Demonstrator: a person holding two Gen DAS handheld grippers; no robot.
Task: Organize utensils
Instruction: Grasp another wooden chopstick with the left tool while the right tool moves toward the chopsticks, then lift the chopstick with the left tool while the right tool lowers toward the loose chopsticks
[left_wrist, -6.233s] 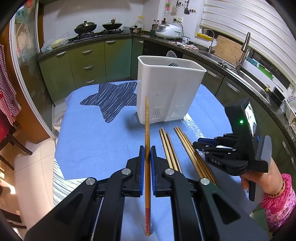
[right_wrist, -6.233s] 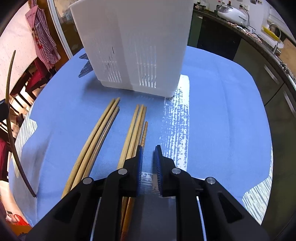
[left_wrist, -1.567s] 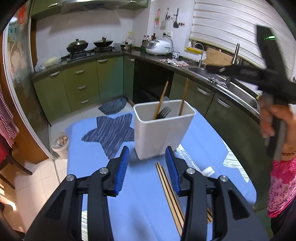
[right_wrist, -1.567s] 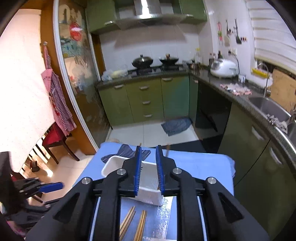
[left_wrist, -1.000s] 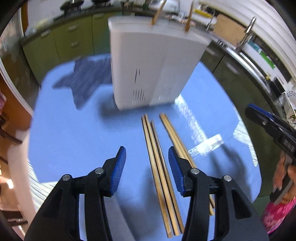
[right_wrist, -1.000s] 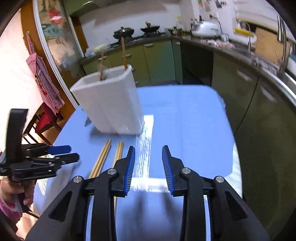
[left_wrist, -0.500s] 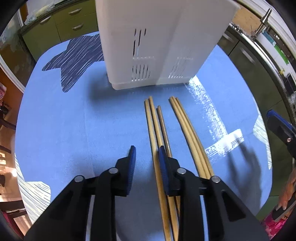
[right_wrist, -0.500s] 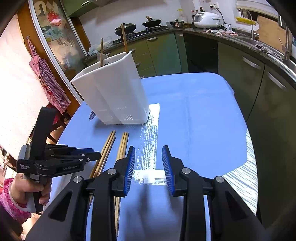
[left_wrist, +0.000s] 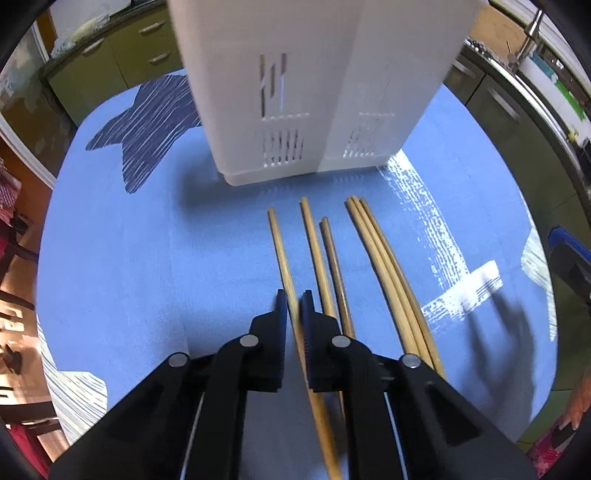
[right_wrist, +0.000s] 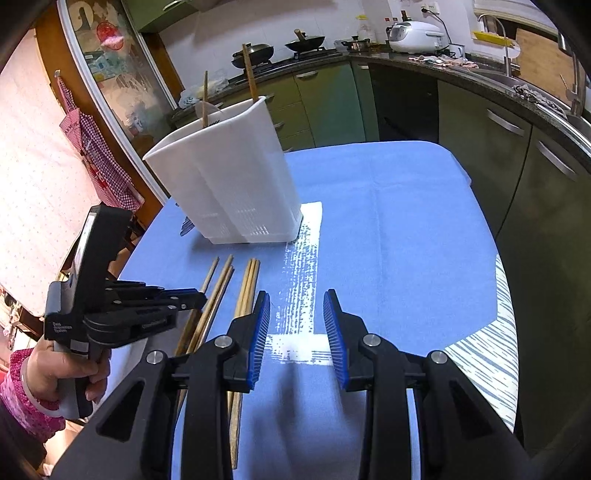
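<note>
The left hand-held gripper has just been closing, and its jaws are now clamped on one wooden chopstick. This chopstick is lying on the blue desk, just in front of the white utensil holder. More chopsticks are lying beside it. The right hand-held gripper is held apart, with nothing in it.

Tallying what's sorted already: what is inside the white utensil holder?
Two chopsticks and a pale rounded utensil stick out of the white utensil holder; its walls hide their lower parts.
</note>
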